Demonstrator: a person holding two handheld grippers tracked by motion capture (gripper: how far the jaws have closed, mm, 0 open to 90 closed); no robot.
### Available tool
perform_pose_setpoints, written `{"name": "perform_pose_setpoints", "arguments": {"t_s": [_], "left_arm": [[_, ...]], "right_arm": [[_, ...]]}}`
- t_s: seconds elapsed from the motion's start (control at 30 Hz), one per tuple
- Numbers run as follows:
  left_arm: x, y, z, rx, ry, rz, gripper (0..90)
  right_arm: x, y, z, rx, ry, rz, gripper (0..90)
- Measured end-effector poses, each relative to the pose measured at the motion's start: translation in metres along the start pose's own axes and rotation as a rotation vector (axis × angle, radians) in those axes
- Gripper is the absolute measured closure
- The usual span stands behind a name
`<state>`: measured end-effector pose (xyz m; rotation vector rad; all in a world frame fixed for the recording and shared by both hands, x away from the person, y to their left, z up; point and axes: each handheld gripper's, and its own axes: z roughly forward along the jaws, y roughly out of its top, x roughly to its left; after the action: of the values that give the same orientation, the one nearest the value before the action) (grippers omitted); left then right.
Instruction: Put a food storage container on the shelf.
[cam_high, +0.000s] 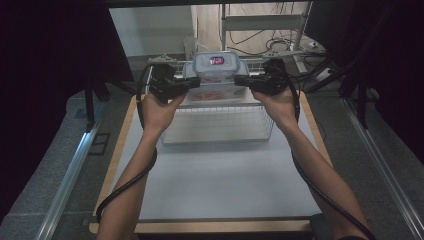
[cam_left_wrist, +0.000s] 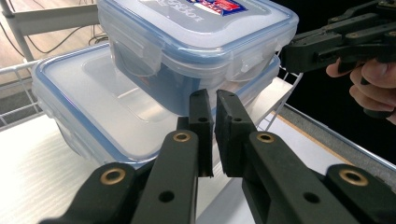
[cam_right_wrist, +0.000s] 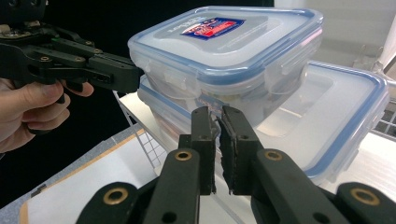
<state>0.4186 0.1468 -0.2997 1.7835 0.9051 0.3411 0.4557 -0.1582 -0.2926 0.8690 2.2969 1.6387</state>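
Observation:
A small clear box with a blue-rimmed lid and a red-blue label (cam_high: 216, 64) (cam_left_wrist: 196, 28) (cam_right_wrist: 224, 42) rests on a larger clear lidded box (cam_high: 215, 95) (cam_left_wrist: 79, 93) (cam_right_wrist: 336, 107). Both sit over the far end of a wire basket (cam_high: 220, 125). My left gripper (cam_high: 194, 82) (cam_left_wrist: 213, 100) is shut with nothing between its jaws, its tip against the small box's left side. My right gripper (cam_high: 239, 80) (cam_right_wrist: 215, 114) is also shut and empty, and it presses the box's right side. Each gripper view shows the other gripper touching the box: the right gripper (cam_left_wrist: 287, 53), the left gripper (cam_right_wrist: 137, 77).
The basket stands at the far end of a white tabletop with a wooden edge (cam_high: 215, 185). Behind it are a metal shelf frame (cam_high: 260, 22) and loose cables. Dark curtains hang on both sides, and metal rails (cam_high: 70, 175) run along the floor.

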Motion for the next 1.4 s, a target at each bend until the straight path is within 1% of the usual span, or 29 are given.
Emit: {"name": "perform_pose_setpoints", "arguments": {"t_s": [0.07,0.2,0.33,0.37,0.47,0.63,0.87,0.93,0.97,1.2,1.27,1.4], "left_arm": [[0.001,0.001,0.001,-0.004,-0.004,-0.013,85.0],[0.001,0.001,0.002,-0.006,-0.015,-0.014,84.5],[-0.005,-0.003,0.001,-0.003,-0.028,0.008,81.7],[-0.007,-0.004,0.0,-0.006,-0.027,0.021,80.6],[-0.011,-0.008,-0.002,-0.009,-0.026,0.03,77.1],[-0.018,-0.017,-0.007,-0.014,-0.027,0.047,70.6],[-0.023,-0.031,-0.012,0.002,-0.001,0.078,65.2],[-0.024,-0.034,-0.013,0.005,0.009,0.083,63.8],[-0.024,-0.037,-0.014,0.008,0.019,0.092,63.6],[-0.021,-0.05,-0.019,0.039,0.062,0.123,61.1],[-0.02,-0.055,-0.021,0.046,0.074,0.127,60.1],[-0.021,-0.065,-0.027,0.049,0.072,0.124,55.1]], "right_arm": [[0.0,0.0,0.002,0.001,-0.003,0.0,83.5],[-0.001,0.001,0.004,0.002,-0.009,0.003,83.4],[0.001,-0.001,0.002,-0.002,0.0,-0.003,82.7],[0.002,-0.002,0.002,-0.001,0.002,-0.006,82.1],[0.005,-0.006,0.0,-0.002,0.006,-0.016,80.4],[0.012,-0.015,-0.004,0.005,0.005,-0.051,77.1],[0.017,-0.026,-0.008,0.017,0.0,-0.077,72.0],[0.018,-0.03,-0.008,0.023,-0.002,-0.083,70.5],[0.018,-0.03,-0.009,0.025,-0.003,-0.084,70.1],[0.019,-0.042,-0.012,0.038,-0.016,-0.103,65.1],[0.019,-0.046,-0.013,0.041,-0.018,-0.101,63.2],[0.018,-0.054,-0.016,0.048,-0.016,-0.097,58.6]]}}
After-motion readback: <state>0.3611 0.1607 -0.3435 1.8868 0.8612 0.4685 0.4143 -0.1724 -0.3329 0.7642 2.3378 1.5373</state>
